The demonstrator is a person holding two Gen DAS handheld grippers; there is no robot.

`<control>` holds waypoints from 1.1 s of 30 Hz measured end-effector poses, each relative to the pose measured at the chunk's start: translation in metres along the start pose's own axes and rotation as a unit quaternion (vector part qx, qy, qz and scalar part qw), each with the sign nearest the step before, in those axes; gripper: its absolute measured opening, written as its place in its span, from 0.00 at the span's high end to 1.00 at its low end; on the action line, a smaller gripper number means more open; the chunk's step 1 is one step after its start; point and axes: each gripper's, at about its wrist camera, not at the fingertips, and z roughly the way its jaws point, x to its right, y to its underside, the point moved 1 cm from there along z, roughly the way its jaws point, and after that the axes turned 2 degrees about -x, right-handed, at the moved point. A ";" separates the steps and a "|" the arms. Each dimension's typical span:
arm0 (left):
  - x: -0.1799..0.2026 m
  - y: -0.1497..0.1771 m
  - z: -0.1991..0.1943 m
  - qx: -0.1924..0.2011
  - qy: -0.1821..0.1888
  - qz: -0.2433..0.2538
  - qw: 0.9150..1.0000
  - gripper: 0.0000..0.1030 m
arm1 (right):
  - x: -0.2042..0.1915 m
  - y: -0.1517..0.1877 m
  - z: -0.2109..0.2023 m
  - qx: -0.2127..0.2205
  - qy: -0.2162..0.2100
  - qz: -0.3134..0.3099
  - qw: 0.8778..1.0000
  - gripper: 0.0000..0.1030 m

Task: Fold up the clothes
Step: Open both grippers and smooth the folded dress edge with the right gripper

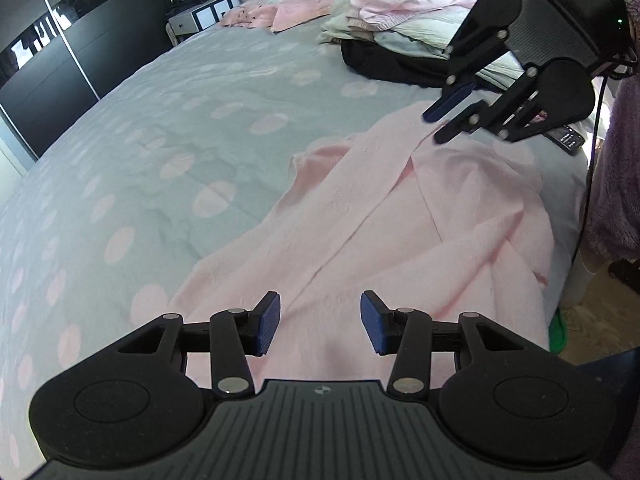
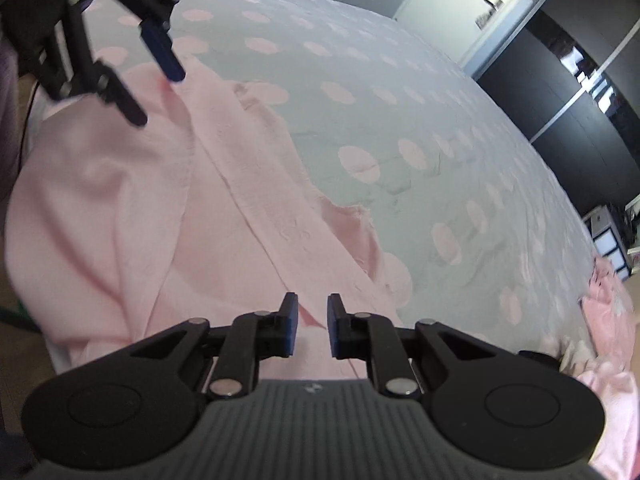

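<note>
A pale pink garment (image 1: 400, 220) lies rumpled and partly spread on the dotted grey-blue bedcover (image 1: 160, 140), with long creases running along it. In the left wrist view my left gripper (image 1: 320, 322) hovers over the near end of the garment, open, with nothing between its blue pads. My right gripper (image 1: 434, 127) hangs over the far end, its fingertips just above the cloth. In the right wrist view the right gripper (image 2: 312, 330) shows a narrow gap with pink garment (image 2: 140, 200) beneath and nothing pinched. The left gripper (image 2: 159, 98) stands open there, one tip at the cloth's edge.
A pile of pale clothes (image 1: 400, 20) on a black garment (image 1: 380, 64) sits at the far right of the bed. More pink clothes (image 1: 280, 12) lie near the headboard. A dark wardrobe (image 1: 60, 60) stands left. A small dark device (image 1: 568, 140) lies near the bed's right edge, beside purple fleece (image 1: 620, 160).
</note>
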 end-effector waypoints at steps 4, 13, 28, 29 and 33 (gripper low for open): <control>-0.005 -0.003 0.033 -0.031 0.030 -0.021 0.999 0.75 | 0.001 -0.005 0.031 -0.030 -0.045 0.023 0.998 0.91; -0.026 0.017 0.091 -0.114 0.022 -0.039 0.992 0.77 | 0.006 0.012 0.093 -0.096 -0.065 0.033 0.993 0.91; -0.082 -0.007 0.124 -0.091 -0.029 -0.085 0.992 0.76 | 0.061 -0.012 0.145 -0.044 -0.025 0.104 0.993 0.91; -0.085 -0.012 0.126 -0.089 -0.036 -0.086 0.992 0.76 | 0.065 -0.016 0.150 -0.043 -0.024 0.109 0.993 0.91; -0.099 -0.028 0.130 -0.071 -0.057 -0.096 0.991 0.76 | 0.077 -0.033 0.168 -0.043 -0.025 0.122 0.991 0.92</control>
